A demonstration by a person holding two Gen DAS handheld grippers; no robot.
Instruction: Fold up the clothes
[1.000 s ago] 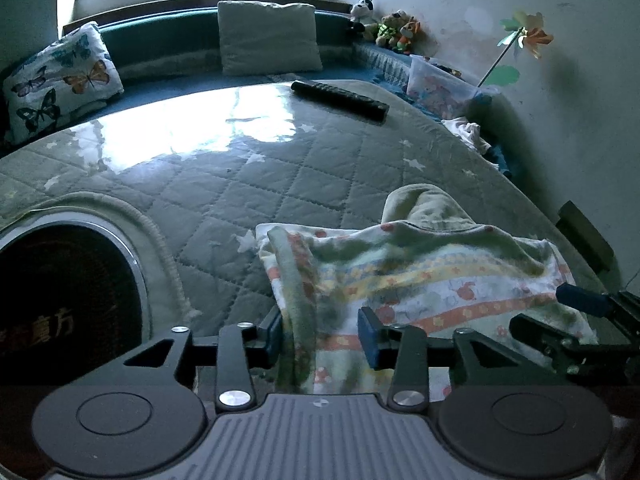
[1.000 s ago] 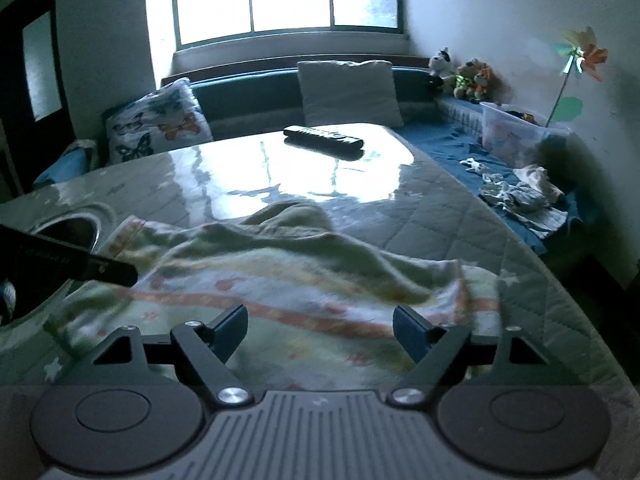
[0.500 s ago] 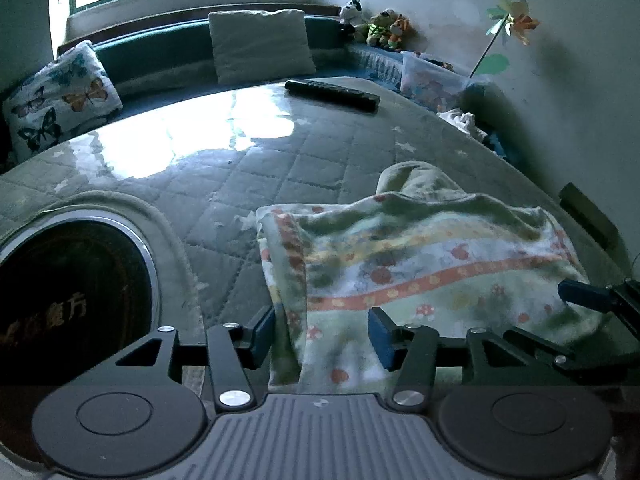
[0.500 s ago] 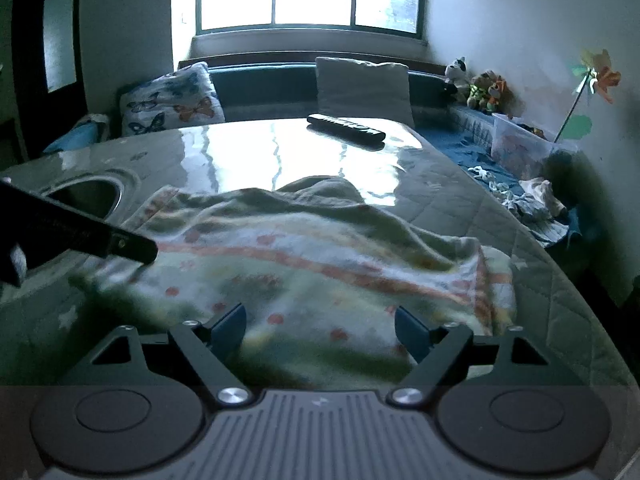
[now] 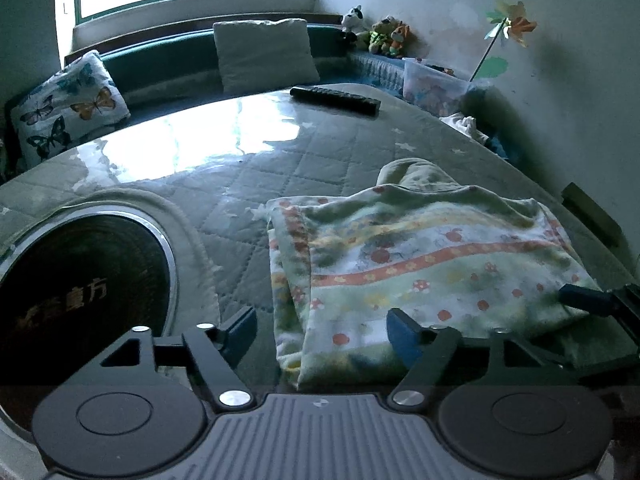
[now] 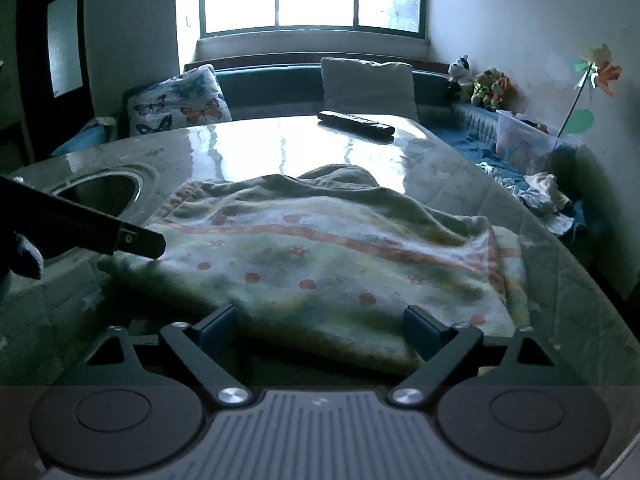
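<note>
At the far left of the left wrist view, a butterfly cushion (image 5: 68,104) is propped against the dark bench, and nearer, a round dark panel with a metal ring (image 5: 80,276) is set into the quilted table cover (image 5: 280,168). Just right of that panel, the left gripper (image 5: 322,330) is held low over the near edge, its jaws opening; the garment's near left corner lies between the 2 blue pads, which are not pressed on it. The folded garment (image 5: 420,264) (pale green with orange stripes, red dots and small mushrooms) is spread on the near right part of the cover, its left edge doubled over and a plain green hump raised at its far side. Beyond it, a black remote (image 5: 334,100) is seen on the glossy far part of the table, with a plain cushion (image 5: 264,54) behind. Further right, 3 soft toys (image 5: 376,34), a clear plastic box (image 5: 432,86) and a paper pinwheel (image 5: 514,26) are lined along the wall.

From the right wrist view, the right gripper (image 6: 320,328) is held at the garment's near edge, its jaws opening and standing wide; the cloth's near hem lies between the pads, and no pinch on it is seen. A finger of the left gripper is seen at that view's left, with its tip over the garment's left edge.
</note>
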